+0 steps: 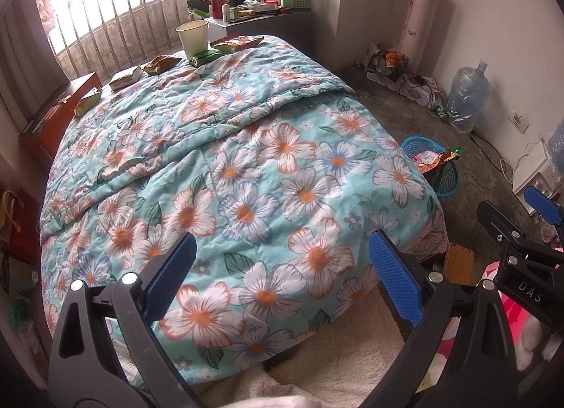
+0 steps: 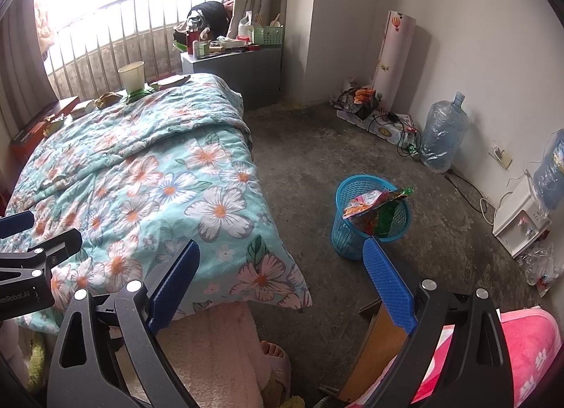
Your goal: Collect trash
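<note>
A: Where is the trash?

B: Along the far edge of the bed (image 1: 246, 168), by the window railing. A paper cup (image 1: 192, 38) stands there on a green wrapper (image 1: 204, 56). To its left lie a gold wrapper (image 1: 160, 64), then a pale packet (image 1: 125, 77), then a yellow-green packet (image 1: 87, 100) near the red box (image 1: 60, 111). To the cup's right lies a flat orange packet (image 1: 238, 43).

A: And the bin?

B: The blue basket (image 2: 347, 231) stands on the floor right of the bed, apart from it. Crumpled snack bags (image 2: 373, 205) fill it and stick out over the rim.

A: The left gripper?

B: The left gripper (image 1: 282, 281) hangs over the near end of the bed, its blue pads spread wide with nothing between them.

A: The right one?

B: The right gripper (image 2: 282, 281) is spread wide too and empty. It sits above the bed's near right corner, with the basket just past its right pad in the right wrist view.

A: Anything else on the floor?

B: A water jug (image 2: 444, 133) against the right wall, and a heap of bags (image 2: 359, 97) in the corner by the roll (image 2: 394, 55).
</note>
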Demonstrator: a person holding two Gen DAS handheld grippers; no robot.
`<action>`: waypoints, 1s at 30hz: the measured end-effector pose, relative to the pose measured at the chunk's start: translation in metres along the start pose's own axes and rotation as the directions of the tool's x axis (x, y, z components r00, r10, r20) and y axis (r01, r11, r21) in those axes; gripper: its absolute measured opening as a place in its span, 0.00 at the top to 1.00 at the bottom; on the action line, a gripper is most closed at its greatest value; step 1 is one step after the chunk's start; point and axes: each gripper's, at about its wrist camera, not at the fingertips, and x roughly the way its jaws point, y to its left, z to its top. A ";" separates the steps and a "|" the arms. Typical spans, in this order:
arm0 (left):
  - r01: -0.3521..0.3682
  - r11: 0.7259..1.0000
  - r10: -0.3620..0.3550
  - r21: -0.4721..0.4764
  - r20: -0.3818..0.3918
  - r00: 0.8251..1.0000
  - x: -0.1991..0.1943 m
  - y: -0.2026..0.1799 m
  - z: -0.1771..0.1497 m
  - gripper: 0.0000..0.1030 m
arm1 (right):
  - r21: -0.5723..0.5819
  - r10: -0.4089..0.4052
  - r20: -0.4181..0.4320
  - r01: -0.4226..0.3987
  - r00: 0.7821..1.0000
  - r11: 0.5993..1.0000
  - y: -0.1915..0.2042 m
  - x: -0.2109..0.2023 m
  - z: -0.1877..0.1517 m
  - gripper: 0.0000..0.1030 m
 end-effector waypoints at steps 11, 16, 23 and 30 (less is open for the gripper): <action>0.001 1.000 -0.001 -0.001 -0.001 1.000 0.000 0.001 -0.001 0.08 | 0.001 0.000 0.000 0.000 1.000 1.000 0.001 -0.001 0.000 0.12; 0.000 1.000 0.000 -0.001 0.000 1.000 0.000 0.000 -0.001 0.08 | 0.001 0.002 0.000 -0.002 1.000 1.000 0.001 -0.001 0.001 0.12; 0.000 1.000 0.000 -0.002 0.000 1.000 0.000 0.001 -0.001 0.08 | 0.001 0.003 0.000 -0.003 1.000 1.000 0.001 0.000 0.001 0.12; 0.001 1.000 -0.001 -0.001 -0.001 1.000 0.000 0.001 -0.001 0.08 | 0.001 0.002 -0.001 -0.002 1.000 1.000 0.001 0.000 0.001 0.12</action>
